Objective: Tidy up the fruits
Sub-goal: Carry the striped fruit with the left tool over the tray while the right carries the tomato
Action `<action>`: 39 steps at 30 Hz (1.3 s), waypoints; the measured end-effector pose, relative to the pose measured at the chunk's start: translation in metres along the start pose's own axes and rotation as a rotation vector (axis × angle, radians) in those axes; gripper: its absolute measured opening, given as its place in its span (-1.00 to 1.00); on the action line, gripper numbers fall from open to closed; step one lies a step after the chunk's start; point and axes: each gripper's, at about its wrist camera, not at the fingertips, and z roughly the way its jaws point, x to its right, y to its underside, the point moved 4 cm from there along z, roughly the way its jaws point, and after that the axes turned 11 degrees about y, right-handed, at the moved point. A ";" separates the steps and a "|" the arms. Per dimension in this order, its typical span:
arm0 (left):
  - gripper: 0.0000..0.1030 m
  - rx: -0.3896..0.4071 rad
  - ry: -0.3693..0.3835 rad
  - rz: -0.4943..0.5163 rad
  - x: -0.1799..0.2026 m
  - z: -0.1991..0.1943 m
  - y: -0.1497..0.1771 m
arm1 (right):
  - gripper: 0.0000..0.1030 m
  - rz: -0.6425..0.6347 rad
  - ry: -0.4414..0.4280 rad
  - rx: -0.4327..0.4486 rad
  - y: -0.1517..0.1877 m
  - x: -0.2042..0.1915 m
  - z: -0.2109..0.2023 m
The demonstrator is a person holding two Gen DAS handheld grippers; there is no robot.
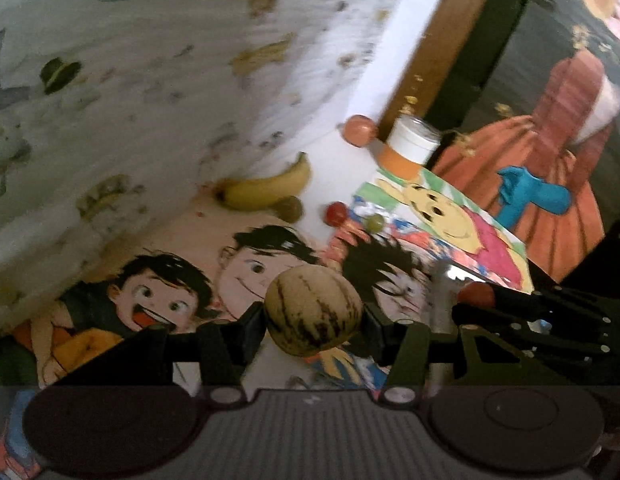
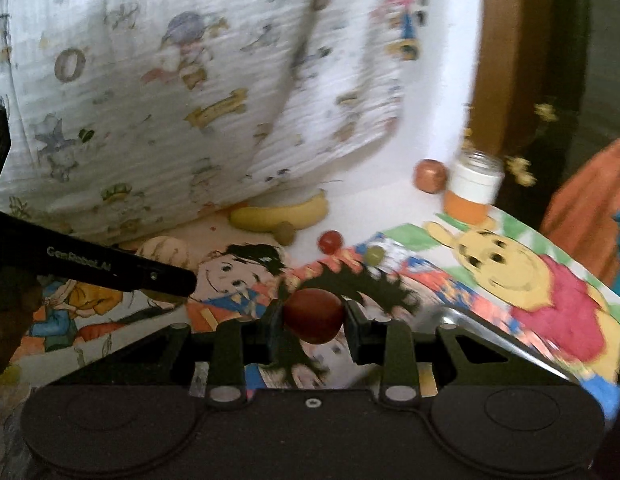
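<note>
In the left wrist view my left gripper [image 1: 313, 314] is shut on a pale yellow round fruit with dark stripes [image 1: 310, 304], held above the cartoon-printed mat [image 1: 170, 300]. In the right wrist view a dark red round fruit [image 2: 314, 320] sits clamped in my right gripper [image 2: 313, 316]. Each gripper shows in the other's view: the right one [image 1: 486, 300] at the right, the left one [image 2: 166, 280] at the left. A banana [image 1: 266, 190], a brown kiwi [image 1: 290, 208], a red grape [image 1: 336, 213] and a green grape [image 1: 375, 222] lie further back.
A patterned white blanket [image 2: 190, 80] fills the back left. An orange-red fruit [image 2: 430, 175] and a white-lidded jar [image 2: 474, 186] stand by a wooden post [image 2: 498, 60]. A shiny metal rim [image 2: 482, 326] shows at the right over a bear picture [image 2: 506, 272].
</note>
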 end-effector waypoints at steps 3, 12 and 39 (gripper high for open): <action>0.09 -0.019 0.028 0.016 0.014 -0.003 0.010 | -0.33 0.045 0.054 -0.004 0.018 0.012 -0.021; 0.09 -0.119 0.102 0.068 0.054 0.000 0.051 | -0.33 0.190 0.172 -0.032 0.079 0.036 -0.067; 0.10 -0.276 0.127 0.196 0.116 0.031 0.104 | -0.32 0.344 0.218 -0.076 0.149 0.034 -0.108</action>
